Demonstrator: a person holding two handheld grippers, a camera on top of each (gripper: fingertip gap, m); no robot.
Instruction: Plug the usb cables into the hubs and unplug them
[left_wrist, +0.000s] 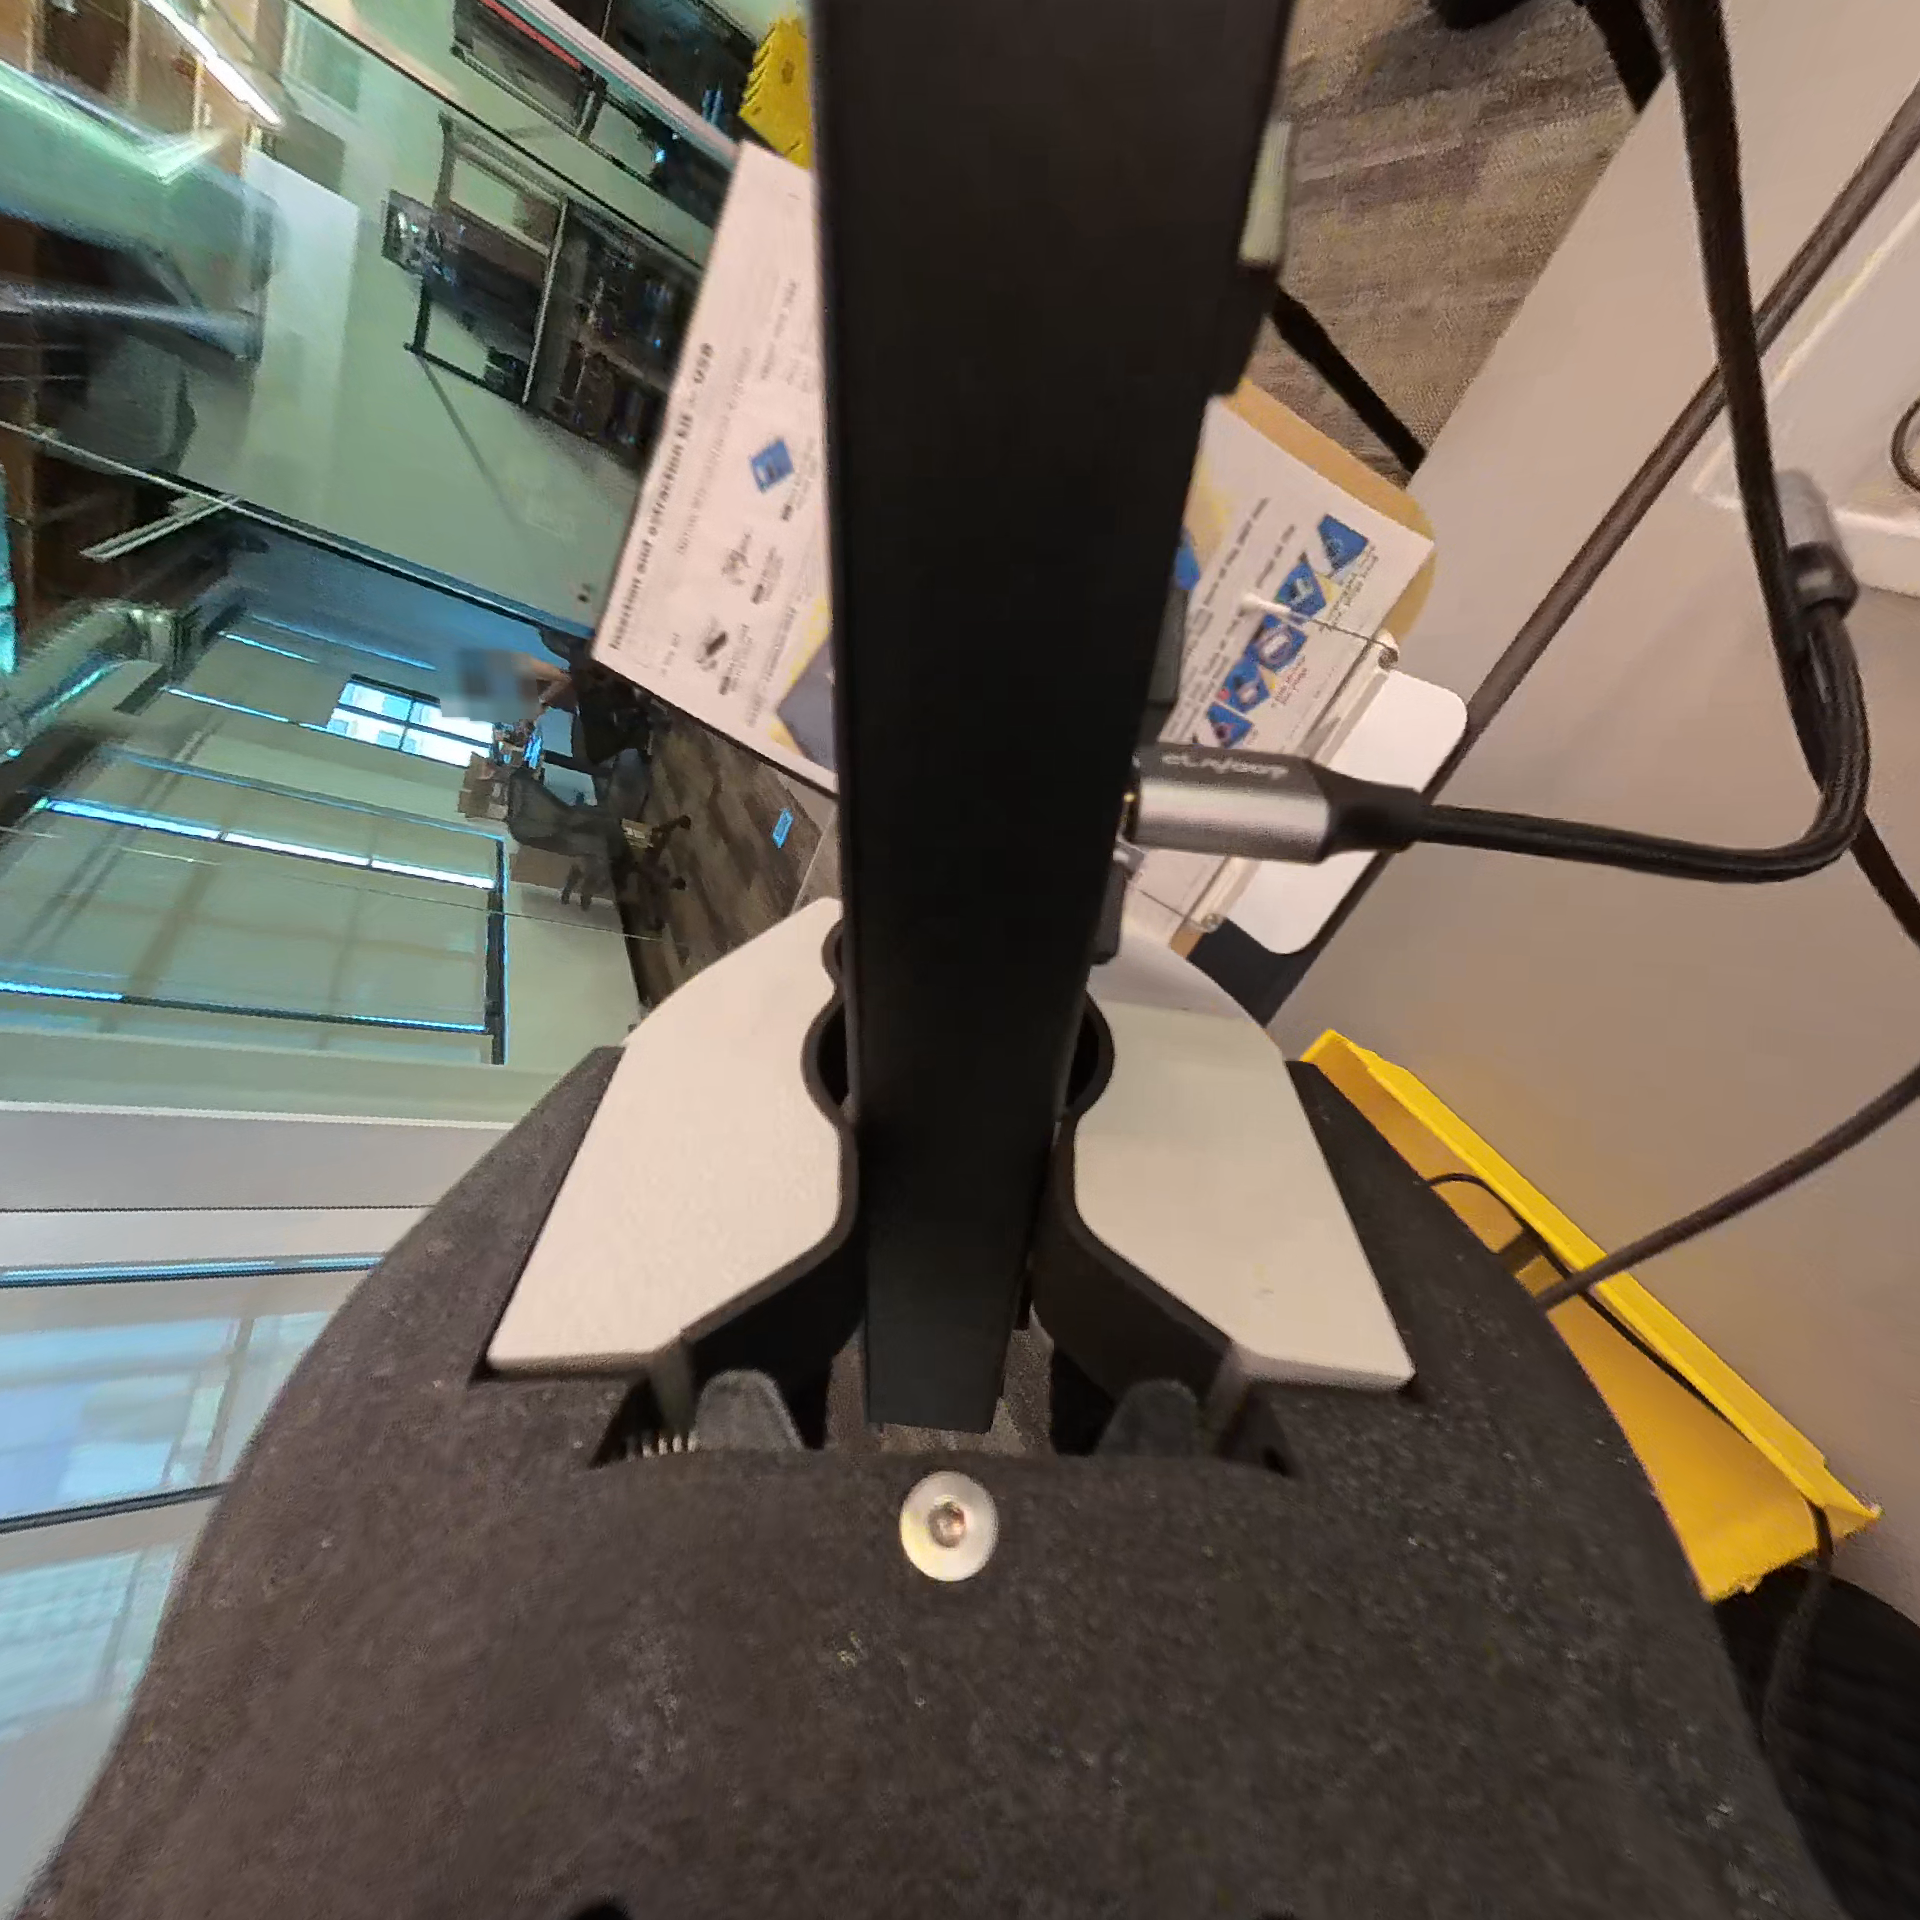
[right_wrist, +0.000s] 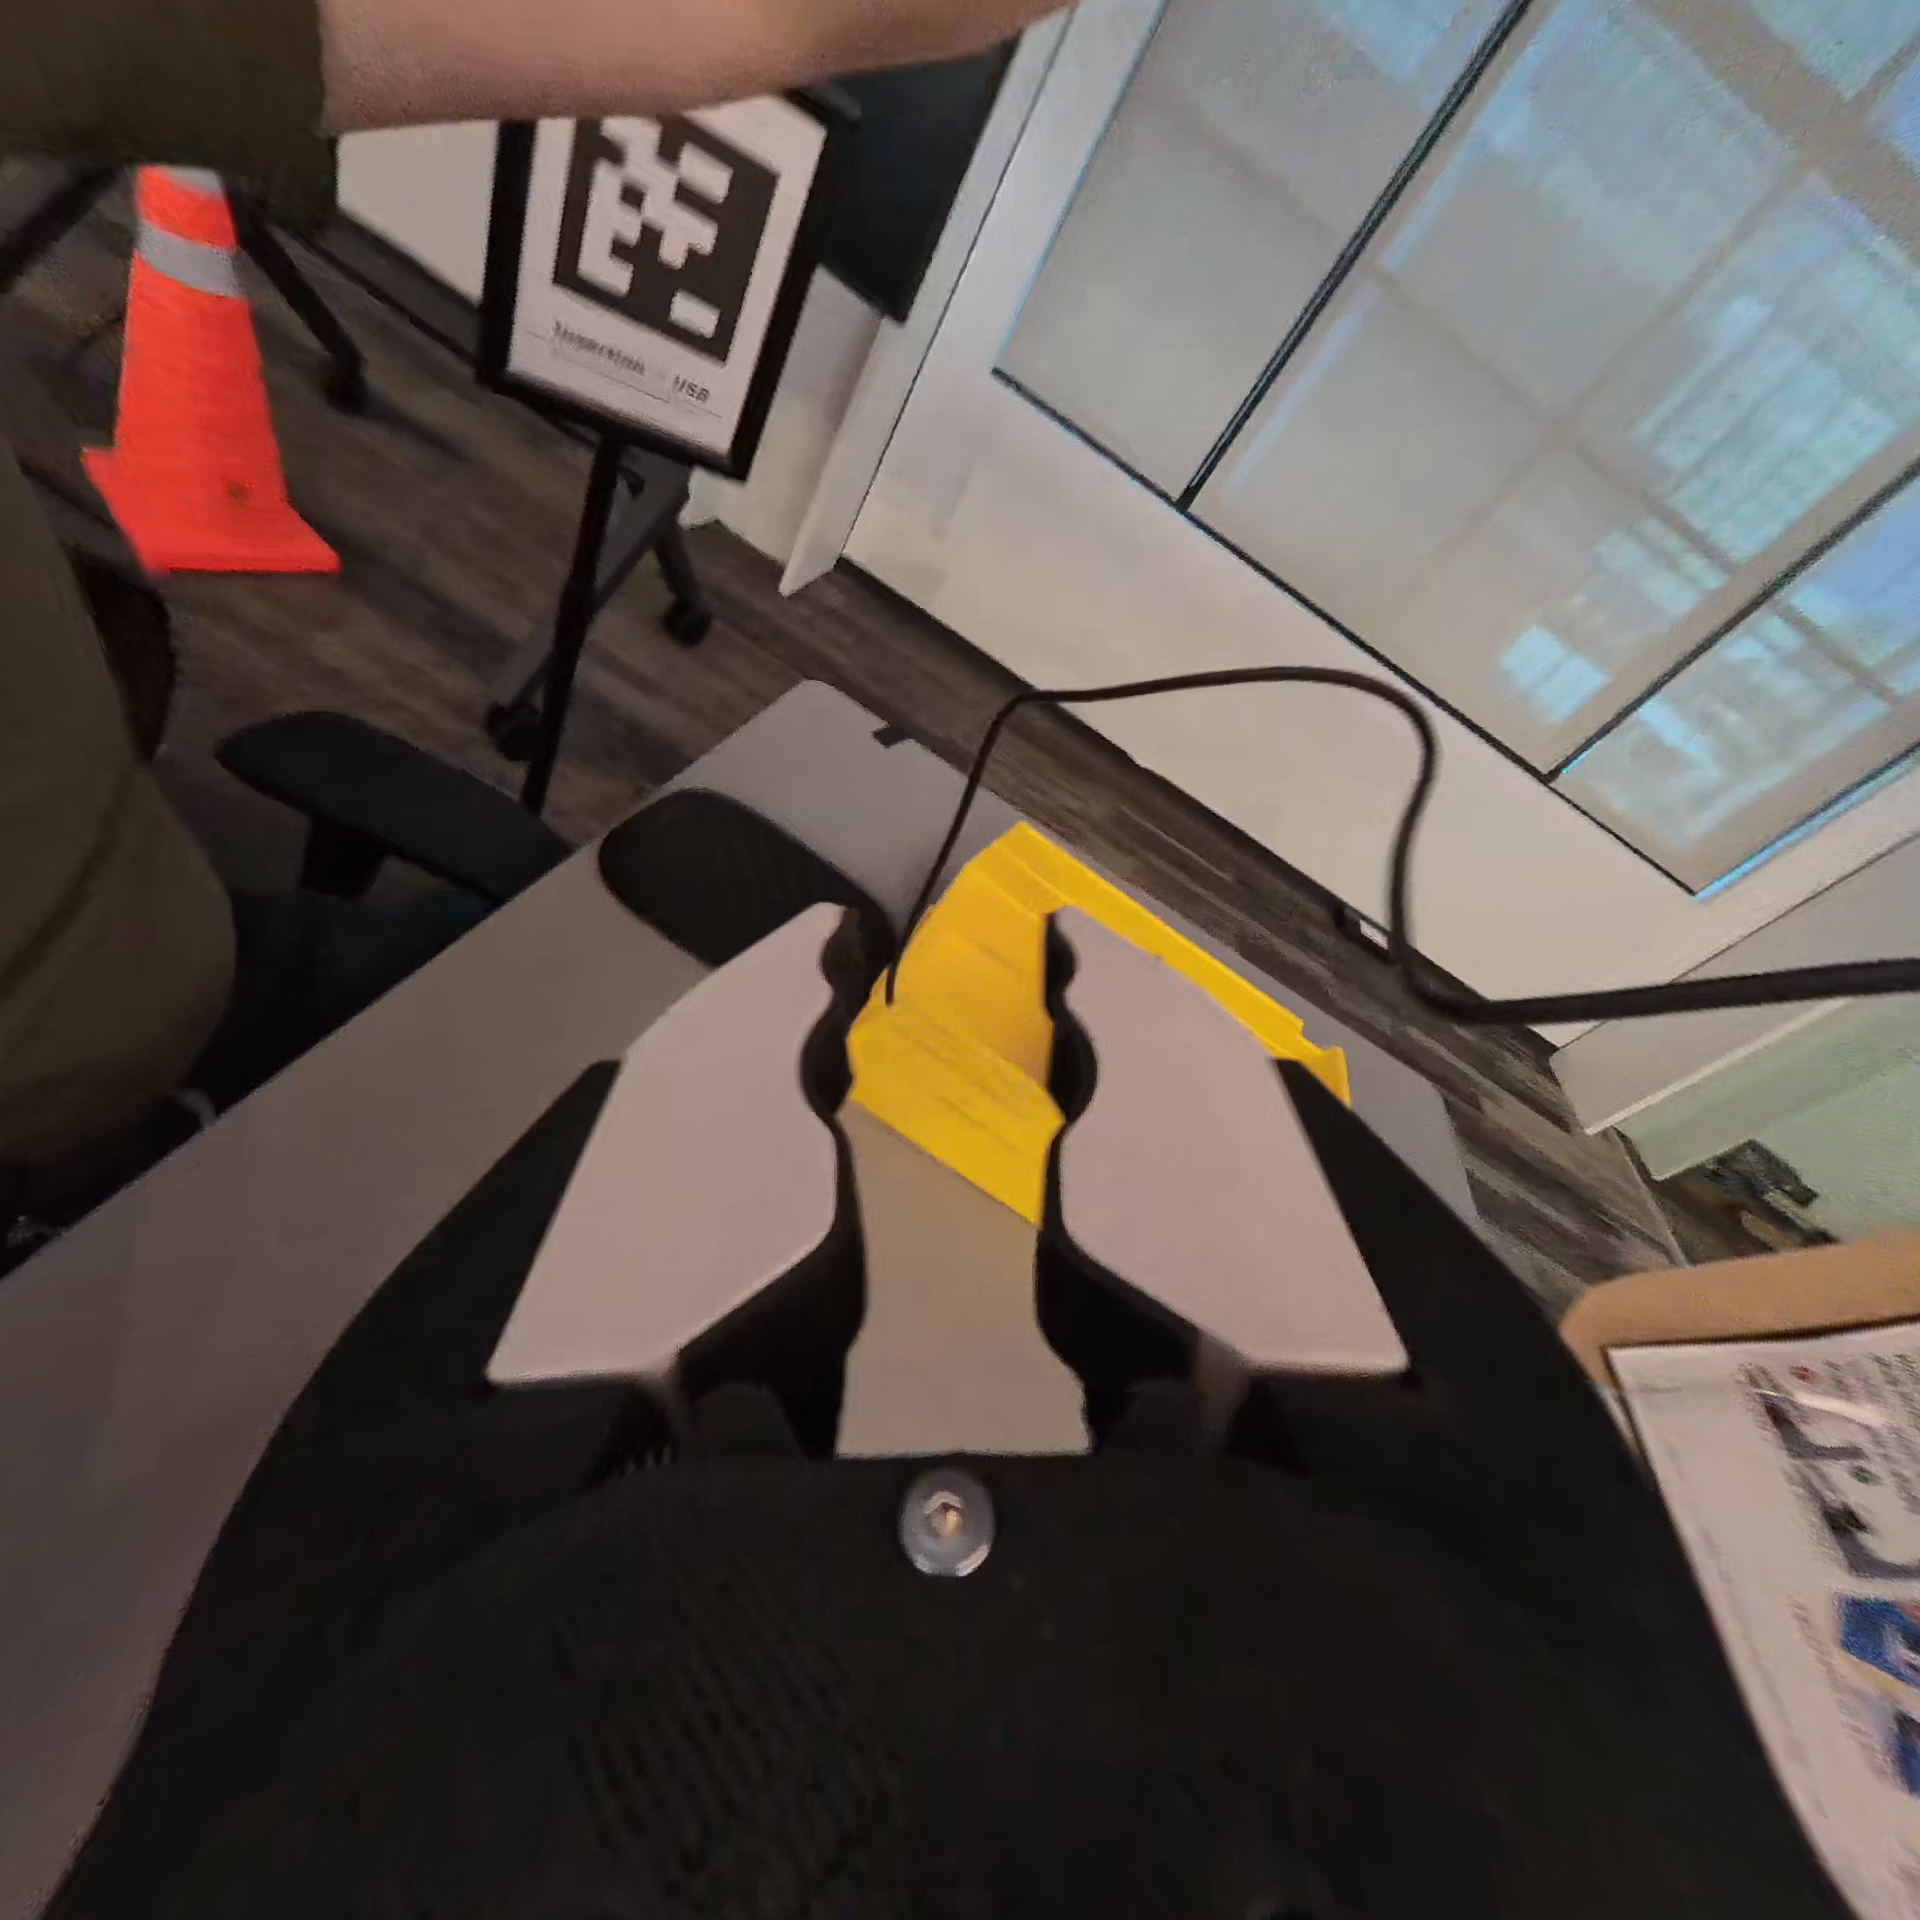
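In the left wrist view my left gripper (left_wrist: 966, 956) is shut on a long black USB hub (left_wrist: 1029, 520), which runs forward from between the fingers and out of the top of the frame. A grey-shelled USB plug (left_wrist: 1231, 816) on a black braided cable (left_wrist: 1621, 847) sits in the hub's right side. A second grey plug (left_wrist: 1268, 197) shows higher on the same side. In the right wrist view my right gripper (right_wrist: 945, 935) is open and empty above the grey table (right_wrist: 312, 1195). A thin black cable (right_wrist: 1195, 681) arcs beyond it.
A yellow plastic holder (right_wrist: 966, 1081) lies on the table just beyond the right fingertips; it also shows in the left wrist view (left_wrist: 1621, 1340). Printed instruction sheets (left_wrist: 727, 499) (right_wrist: 1787, 1558), a marker sign on a stand (right_wrist: 655, 260), an orange cone (right_wrist: 197, 384) and a person's arm (right_wrist: 520, 62) are around. Left tips to right tips: about 30 cm.
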